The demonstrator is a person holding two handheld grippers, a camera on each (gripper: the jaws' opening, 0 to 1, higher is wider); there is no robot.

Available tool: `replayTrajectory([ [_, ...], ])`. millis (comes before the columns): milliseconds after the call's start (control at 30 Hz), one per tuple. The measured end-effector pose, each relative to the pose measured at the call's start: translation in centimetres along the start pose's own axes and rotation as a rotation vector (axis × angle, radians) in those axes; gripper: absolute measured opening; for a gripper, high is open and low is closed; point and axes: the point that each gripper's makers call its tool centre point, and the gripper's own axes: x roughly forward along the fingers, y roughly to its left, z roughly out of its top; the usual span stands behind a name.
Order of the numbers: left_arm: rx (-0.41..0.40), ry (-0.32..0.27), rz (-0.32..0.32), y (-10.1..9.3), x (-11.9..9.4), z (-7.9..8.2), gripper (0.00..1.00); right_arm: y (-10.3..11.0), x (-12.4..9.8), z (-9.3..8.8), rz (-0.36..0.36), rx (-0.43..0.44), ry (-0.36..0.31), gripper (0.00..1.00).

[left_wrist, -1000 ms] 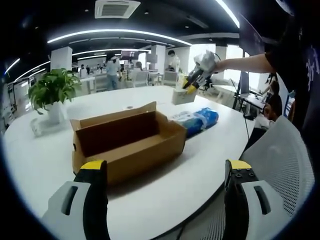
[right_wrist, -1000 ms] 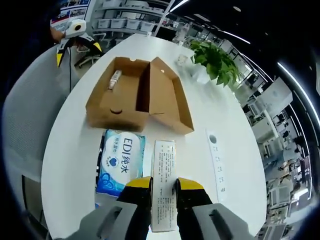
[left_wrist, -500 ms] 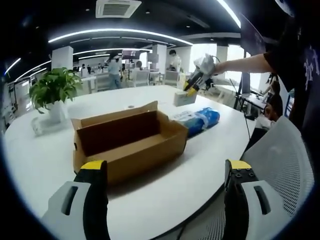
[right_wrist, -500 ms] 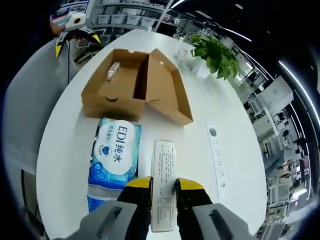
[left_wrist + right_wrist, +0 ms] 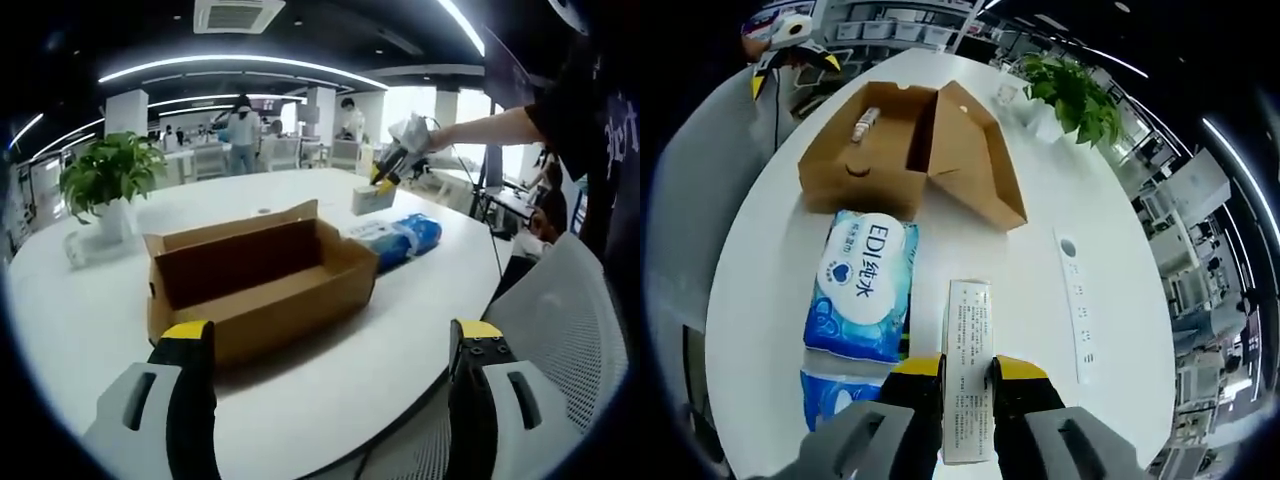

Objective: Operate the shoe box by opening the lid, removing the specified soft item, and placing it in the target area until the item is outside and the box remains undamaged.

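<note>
Left gripper view. The left gripper (image 5: 330,385) rises from the bottom edge with its jaws spread wide and nothing between them. At centre the shoe box (image 5: 255,285) sits open on the white table (image 5: 420,310), lid folded back. At upper right the right gripper (image 5: 385,178) holds a pale tissue pack (image 5: 371,198) clear of the table, above the blue wipes pack (image 5: 400,238).

Right gripper view. The right gripper (image 5: 966,372) at lower centre is clamped on the tissue pack (image 5: 967,370), which is outside the shoe box (image 5: 905,150) at upper left. A small object, perhaps a tube (image 5: 866,125), lies inside the box. The pack looks light and soft; a grip across its narrow end, as here, probably suffices, though it may sag.
</note>
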Motion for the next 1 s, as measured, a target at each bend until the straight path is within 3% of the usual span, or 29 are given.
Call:
replayTrajectory([
  [1000,-0.01,0.015,0.016,0.2,0.0,-0.3,0.96,0.0,3.5,-2.9,0.039,-0.019,0.065,0.14],
])
